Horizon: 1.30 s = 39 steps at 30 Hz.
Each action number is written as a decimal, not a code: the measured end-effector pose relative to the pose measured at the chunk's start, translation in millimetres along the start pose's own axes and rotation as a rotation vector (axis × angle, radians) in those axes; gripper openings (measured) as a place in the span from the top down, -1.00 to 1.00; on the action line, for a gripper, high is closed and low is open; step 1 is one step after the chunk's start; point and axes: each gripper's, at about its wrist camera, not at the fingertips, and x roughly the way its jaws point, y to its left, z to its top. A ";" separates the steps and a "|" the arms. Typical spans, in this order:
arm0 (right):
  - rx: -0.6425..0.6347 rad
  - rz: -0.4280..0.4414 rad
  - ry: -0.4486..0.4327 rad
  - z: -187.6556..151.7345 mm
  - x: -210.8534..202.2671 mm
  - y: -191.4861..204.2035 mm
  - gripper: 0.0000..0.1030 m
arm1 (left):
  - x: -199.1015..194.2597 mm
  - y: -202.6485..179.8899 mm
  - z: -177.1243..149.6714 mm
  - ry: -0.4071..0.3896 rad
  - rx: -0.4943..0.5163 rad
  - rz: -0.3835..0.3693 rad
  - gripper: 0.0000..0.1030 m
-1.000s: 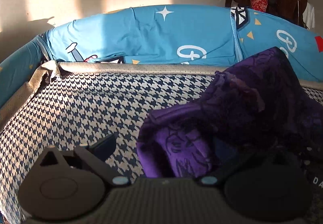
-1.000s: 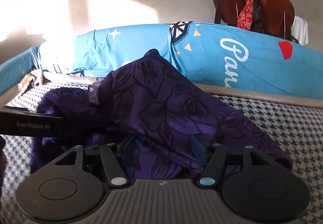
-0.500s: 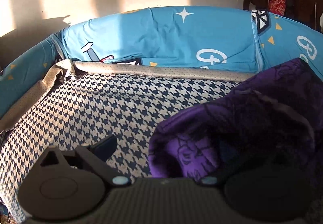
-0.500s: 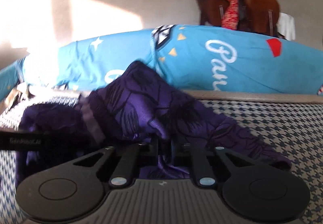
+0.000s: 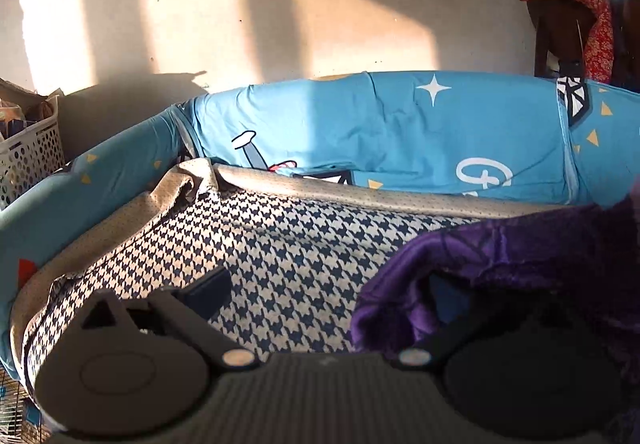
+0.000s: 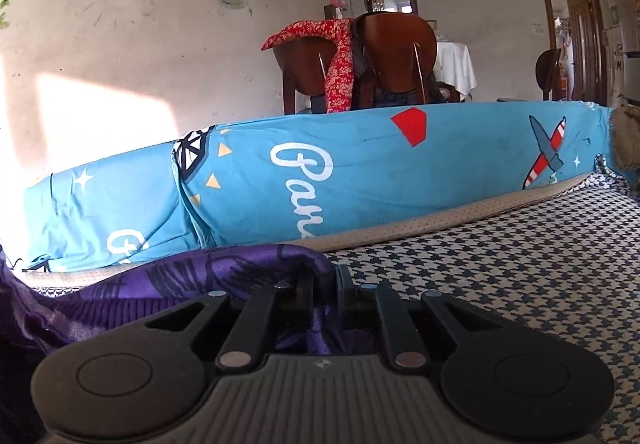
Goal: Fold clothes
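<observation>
the right hand-held gripper (image 6: 322,284) is clamped on the purple garment (image 6: 208,276); the left hand-held gripper (image 5: 328,292) gapes wide.

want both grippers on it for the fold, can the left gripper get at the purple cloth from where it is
Probably yes: the left gripper is open, the purple cloth already drapes over its right finger, and nothing blocks the way.

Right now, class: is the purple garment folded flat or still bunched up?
Bunched up. The purple garment sits in a crumpled heap on the houndstooth cover, with the right gripper shut on it.
</observation>
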 end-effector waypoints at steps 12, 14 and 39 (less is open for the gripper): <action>0.011 0.028 0.016 6.9 0.6 3.0 0.77 | 3.9 -14.3 11.9 0.002 0.015 -0.044 -0.99; 0.008 0.027 0.044 5.8 3.6 3.2 0.76 | 7.8 -19.0 12.3 0.014 0.023 -0.048 -0.99; 0.005 0.250 0.250 -12.3 -0.3 -0.6 0.00 | -2.6 10.6 27.0 0.050 -0.090 -0.162 -1.00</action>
